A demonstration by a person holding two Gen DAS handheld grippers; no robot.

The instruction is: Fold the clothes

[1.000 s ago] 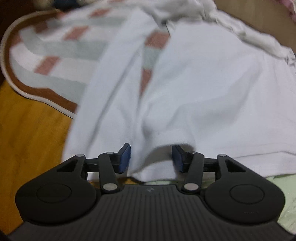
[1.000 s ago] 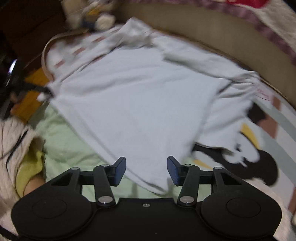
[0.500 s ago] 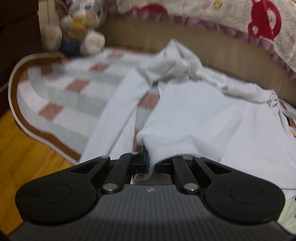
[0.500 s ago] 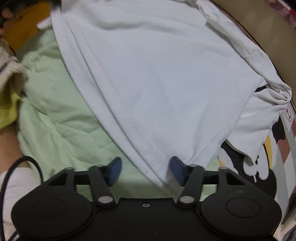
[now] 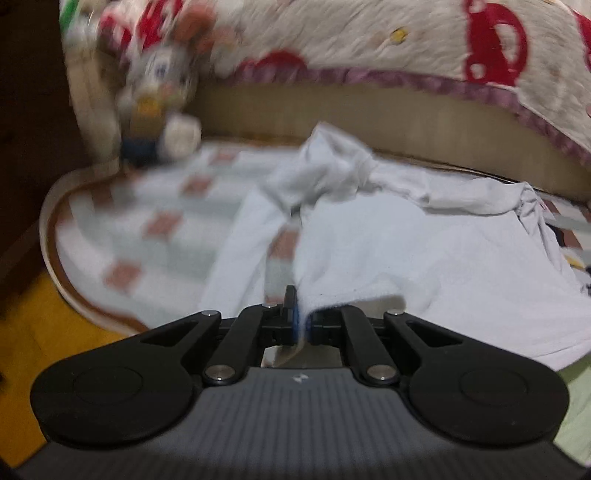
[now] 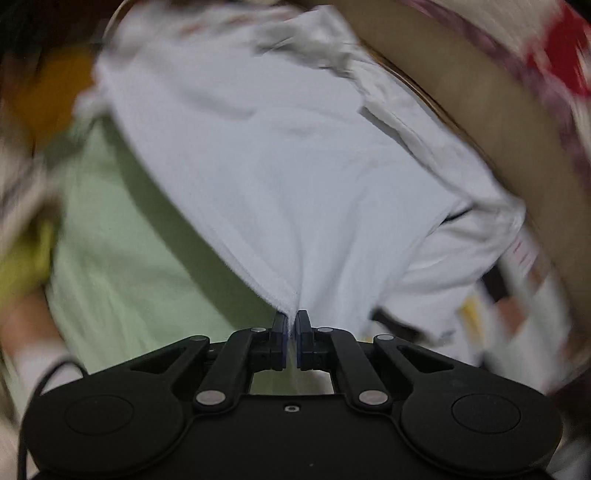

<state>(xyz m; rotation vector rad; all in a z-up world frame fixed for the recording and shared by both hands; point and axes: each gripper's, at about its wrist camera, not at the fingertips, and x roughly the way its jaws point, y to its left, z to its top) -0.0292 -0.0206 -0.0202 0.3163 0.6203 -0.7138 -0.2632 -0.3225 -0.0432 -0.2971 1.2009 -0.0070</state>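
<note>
In the left wrist view, at the far left there is a dark wall and a strip of yellow wooden floor (image 5: 26,325). Next to it lies a round rug (image 5: 122,236) with a brown edge and pink and grey squares, blurred. A stuffed toy (image 5: 159,107) sits at the far end of the rug, also blurred. Behind it runs a tan bed side (image 5: 369,110), and over this hangs a white blanket (image 5: 369,33) with red shapes and a purple border.

The white shirt (image 5: 424,258) lies spread on the rug, from the middle to the right. One sleeve runs toward the near left, and the collar part is crumpled at the far side. The left gripper (image 5: 300,322) is closed on a near edge of the shirt; the cloth is pinched between the blue pads and lifted there a little. At the near right a bit of light green cloth (image 5: 576,406) shows.

In the right wrist view, the green cloth (image 6: 122,266) fills the near left, with the shirt (image 6: 295,177) lying over it and reaching far and right. The right gripper (image 6: 291,334) has its fingers closed on the near corner of the shirt's hem, and the fabric goes in between the pads. To the right, a patterned mat (image 6: 517,295) is seen under the shirt, very blurred, and the tan bed side (image 6: 480,92) is beyond it.
</note>
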